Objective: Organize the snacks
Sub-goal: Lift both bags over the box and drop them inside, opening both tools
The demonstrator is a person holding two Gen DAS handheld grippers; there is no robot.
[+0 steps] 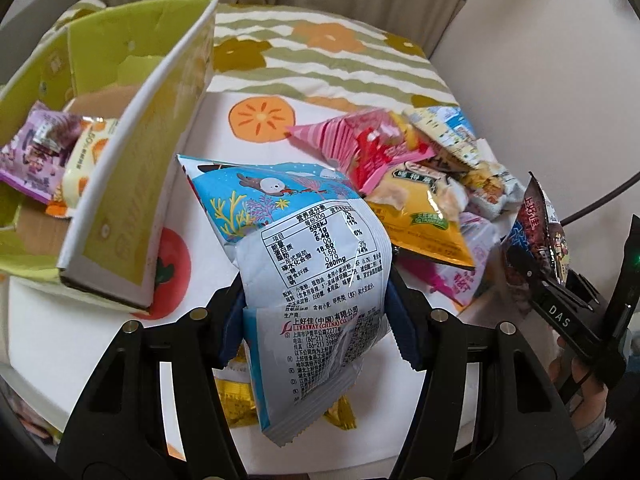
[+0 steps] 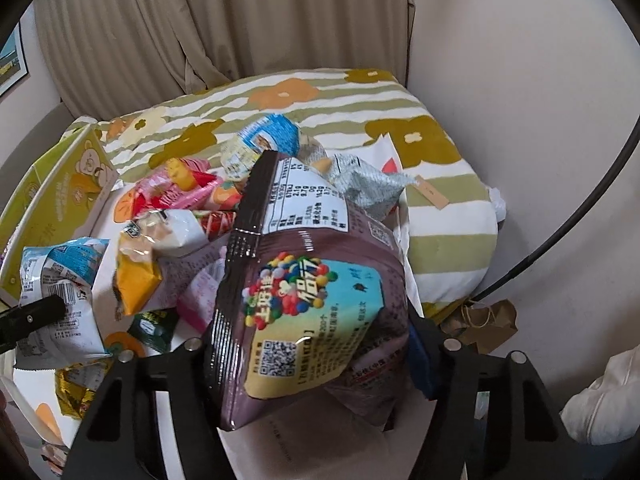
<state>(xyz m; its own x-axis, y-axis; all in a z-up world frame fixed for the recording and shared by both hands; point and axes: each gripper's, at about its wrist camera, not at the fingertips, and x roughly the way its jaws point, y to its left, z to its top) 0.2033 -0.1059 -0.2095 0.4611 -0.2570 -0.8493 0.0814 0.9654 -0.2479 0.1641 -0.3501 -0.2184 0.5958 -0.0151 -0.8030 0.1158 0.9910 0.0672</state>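
Nearest us, the left gripper (image 1: 316,312) has its jaws closed partway on a blue-and-white crinkly foil snack bag (image 1: 296,248), pinched at the waist and lifted off the fruit-print white tablecloth (image 1: 256,80). The right gripper (image 2: 320,344) is clamped on a dark maroon glossy snack bag with a candy picture (image 2: 304,292); the pads press its sides, and the bag looks raised above the pile. The target seems to be the lime-green open cardboard box (image 1: 132,184) at left. We see a purple foil packet (image 1: 36,148) and a cream-and-orange wrapped snack (image 1: 86,168) already inside it, so sorting has begun. Plenty is left: a pink striped packet (image 1: 340,136), a yellow-orange plastic pouch (image 1: 420,220), a small gold-wrapped candy (image 1: 236,404) under the left gripper and several more packets lie heaped on the table right of the box. We judge the task as early, maybe a few items done. Both held bags have yet to go into the box, with the left one nearer to it.
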